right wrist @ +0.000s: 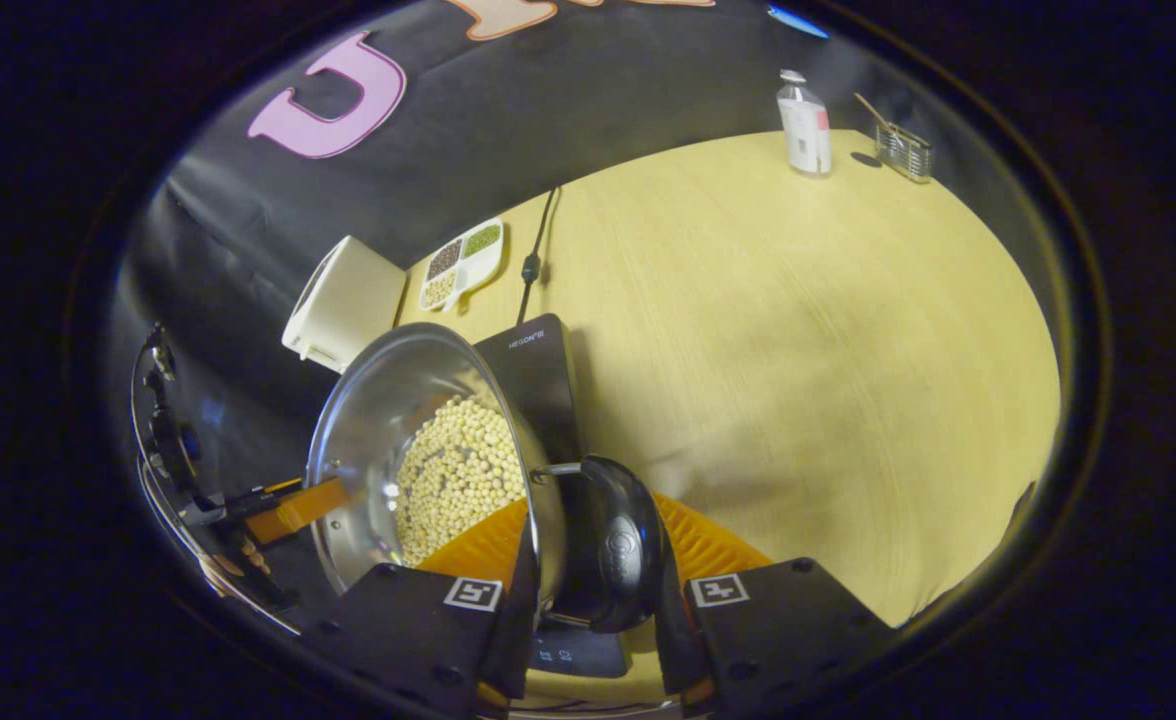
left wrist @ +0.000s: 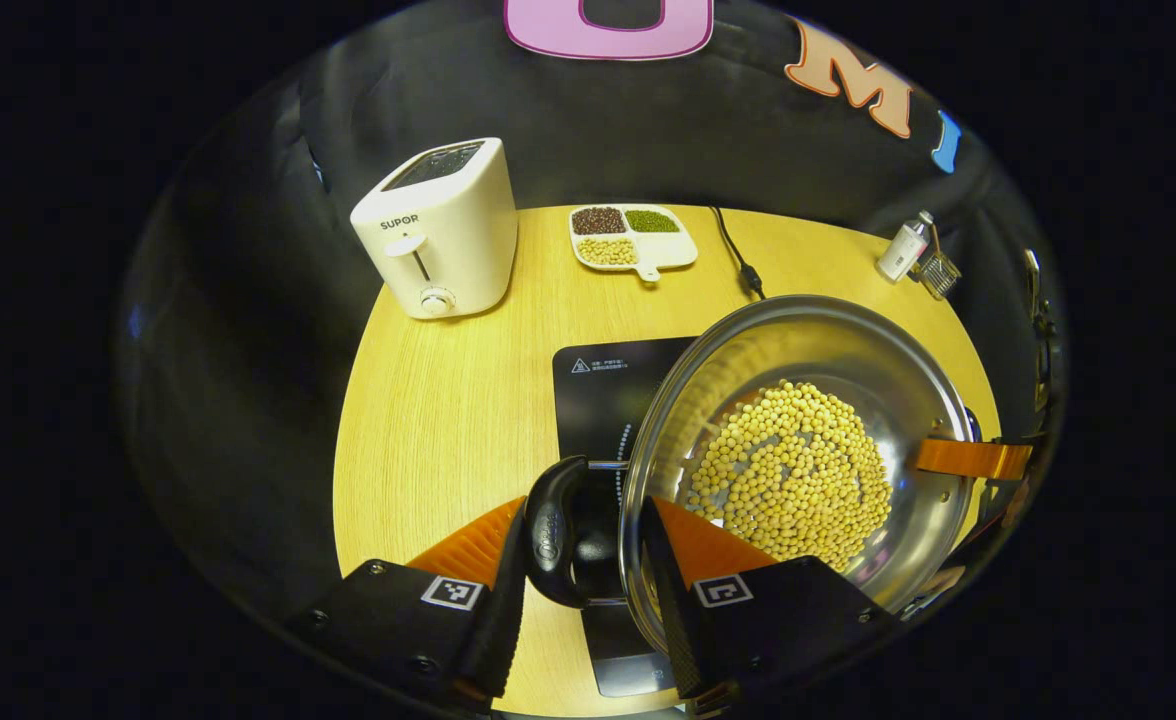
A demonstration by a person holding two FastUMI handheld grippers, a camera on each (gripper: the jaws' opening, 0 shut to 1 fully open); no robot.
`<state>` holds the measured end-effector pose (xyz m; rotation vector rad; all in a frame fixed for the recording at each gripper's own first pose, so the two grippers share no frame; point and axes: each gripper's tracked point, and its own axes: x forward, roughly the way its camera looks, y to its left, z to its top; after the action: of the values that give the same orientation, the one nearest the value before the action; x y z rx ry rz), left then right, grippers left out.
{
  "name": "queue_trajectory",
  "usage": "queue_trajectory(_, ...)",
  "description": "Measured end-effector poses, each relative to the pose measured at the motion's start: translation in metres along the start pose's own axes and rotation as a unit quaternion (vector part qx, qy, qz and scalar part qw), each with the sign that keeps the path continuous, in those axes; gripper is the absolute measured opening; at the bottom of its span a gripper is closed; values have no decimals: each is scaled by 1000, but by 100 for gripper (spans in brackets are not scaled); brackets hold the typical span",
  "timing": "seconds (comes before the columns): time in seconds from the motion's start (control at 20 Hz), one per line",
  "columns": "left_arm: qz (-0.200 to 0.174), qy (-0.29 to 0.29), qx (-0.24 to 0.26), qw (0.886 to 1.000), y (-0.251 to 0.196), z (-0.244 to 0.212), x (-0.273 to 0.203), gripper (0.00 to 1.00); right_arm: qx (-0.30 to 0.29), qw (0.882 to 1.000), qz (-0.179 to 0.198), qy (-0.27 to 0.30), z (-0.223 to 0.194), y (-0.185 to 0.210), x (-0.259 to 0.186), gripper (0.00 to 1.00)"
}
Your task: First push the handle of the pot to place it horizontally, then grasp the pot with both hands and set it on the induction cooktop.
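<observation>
The pot [left wrist: 798, 450], a steel pan with a bed of pale beans [left wrist: 793, 470] in its bottom, hangs above the induction cooktop [left wrist: 598, 400] in the left gripper view, its rim covering the cooktop's right part. The left gripper [left wrist: 588, 560] is clamped on the pot's near black handle [left wrist: 553, 530], one finger on each side. At the pot's far rim another gripper finger reaches in. A toaster [left wrist: 443, 230] and a divided dish [left wrist: 633, 237] of grains stand beyond the cooktop.

In the right gripper view the pot sits tilted over the cooktop, open mouth toward the toaster. The right gripper [right wrist: 593, 590] is closed on the other black handle [right wrist: 613, 545].

My judgement: the load hangs on two small rounded handles, so uneven lowering could tip the pot and spill the beans, or a handle could slip between the fingers. It could also land off-centre, overhanging the cooktop's edge.
</observation>
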<state>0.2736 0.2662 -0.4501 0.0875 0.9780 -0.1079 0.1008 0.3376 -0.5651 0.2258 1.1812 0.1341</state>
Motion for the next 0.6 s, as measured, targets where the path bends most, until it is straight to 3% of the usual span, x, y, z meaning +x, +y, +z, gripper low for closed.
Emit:
queue_trajectory(0.2, 10, -6, 10, 1000, 3, 7, 1, 62, 2, 1000, 5, 3, 1, -2, 5, 54)
queue_trajectory(0.25, 11, -6, 10, 1000, 4, 7, 1, 63, 2, 1000, 7, 5, 1, -3, 6, 48)
queue_trajectory(0.3, 13, -10, 11, 1000, 4, 9, 0, 63, 3, 1000, 11, 9, -1, -4, 7, 54)
queue_trajectory(0.45, 17, -11, 5, 1000, 4, 7, 0, 62, 5, 1000, 22, 9, 5, -2, 11, 53)
queue_trajectory(0.5, 17, -13, 5, 1000, 4, 7, 0, 64, 6, 1000, 24, 11, 4, -2, 11, 48)
queue_trajectory(0.6, 18, -15, 2, 1000, 4, 7, 0, 65, 5, 1000, 29, 12, 5, -2, 10, 53)
